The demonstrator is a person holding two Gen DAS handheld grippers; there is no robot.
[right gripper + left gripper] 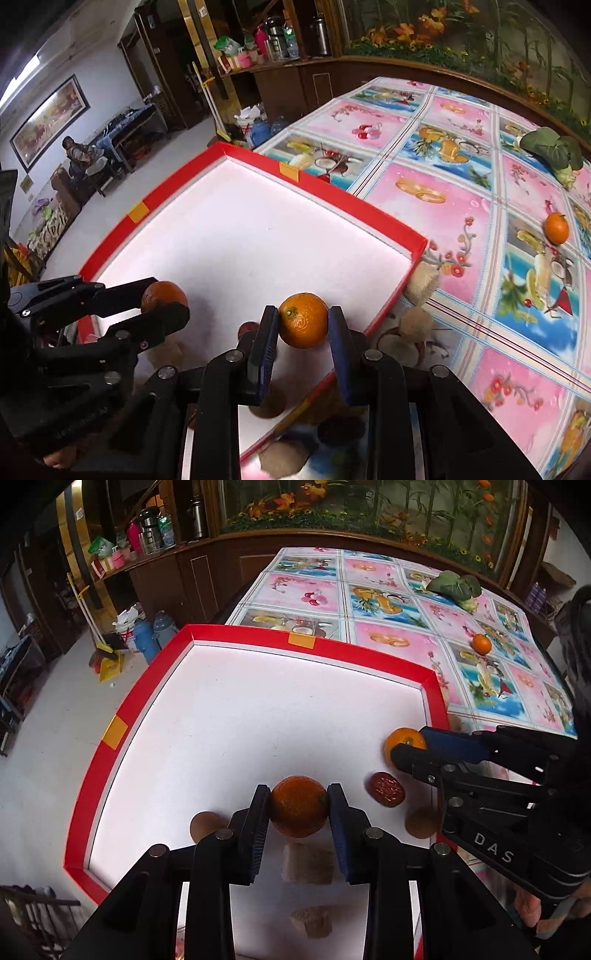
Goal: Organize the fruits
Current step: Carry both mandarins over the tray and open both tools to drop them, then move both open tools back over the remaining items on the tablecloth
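Over the white floor of the red tray point(369, 659), the left gripper point(298, 806) is clamped on a dark orange point(299, 805) and the right gripper point(303, 326) on a brighter orange point(303, 325), while a third orange point(557, 228) lies on the tablecloth point(461, 229).

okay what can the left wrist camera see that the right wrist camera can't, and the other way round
Only the left wrist view shows the red date lying whole in the tray, with a brown round fruit beside the left gripper. Only the right wrist view shows a seated person under a framed painting. Both show the red-rimmed tray, each gripper shut on an orange, the right gripper, a loose orange and leafy greens on the tablecloth.
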